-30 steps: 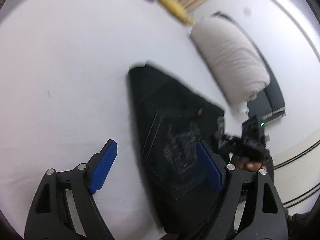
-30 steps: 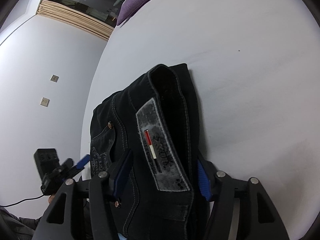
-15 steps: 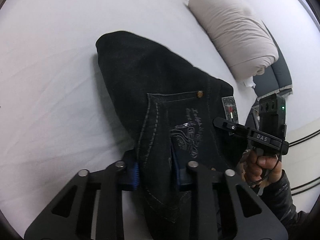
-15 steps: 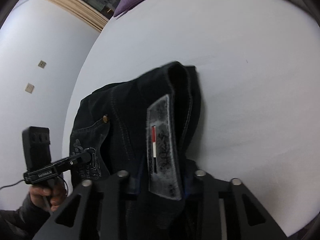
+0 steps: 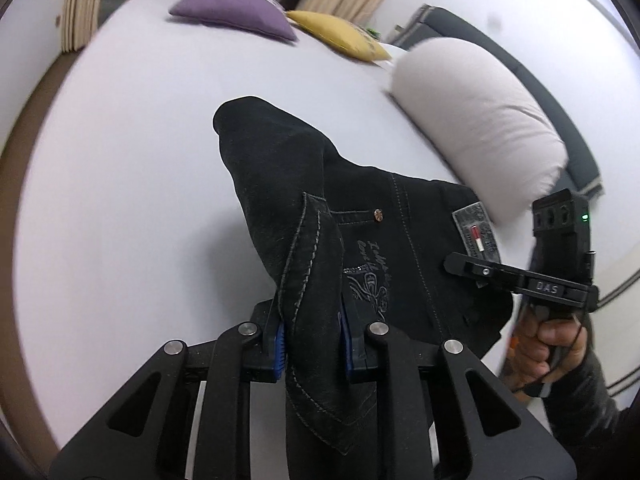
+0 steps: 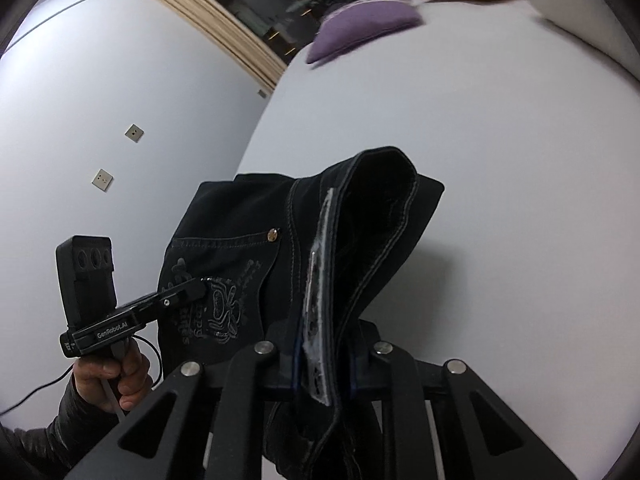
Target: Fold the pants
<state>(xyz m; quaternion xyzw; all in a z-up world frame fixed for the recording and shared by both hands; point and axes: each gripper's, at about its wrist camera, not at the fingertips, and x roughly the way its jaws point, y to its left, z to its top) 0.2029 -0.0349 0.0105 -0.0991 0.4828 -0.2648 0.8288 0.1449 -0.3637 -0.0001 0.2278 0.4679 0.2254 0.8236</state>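
Item: black denim pants (image 5: pixel 360 216), folded bundle, one end raised off a white bed (image 5: pixel 132 168), the far end drooping to the sheet about mid-bed, well clear of the purple pillow (image 5: pixel 232 16) and yellow pillow (image 5: pixel 336 36) at the head edge and near the rolled duvet (image 5: pixel 480 120) on the side edge. Handling, as judged: heavy for cloth, thick at seams and waistband, limp elsewhere, not slippery, not fragile; best held at stitched edges where layers stack. Left gripper (image 5: pixel 312 344): jaws just closed, blue pads clamped on the pocket-side seam edge. Right gripper (image 6: pixel 322 364): jaws just closed, pinching the waistband with its grey label patch (image 6: pixel 320 292). Pose: both tilted downward toward the bed, side by side, a hand (image 6: pixel 108 380) under each handle, cloth hanging slack between.
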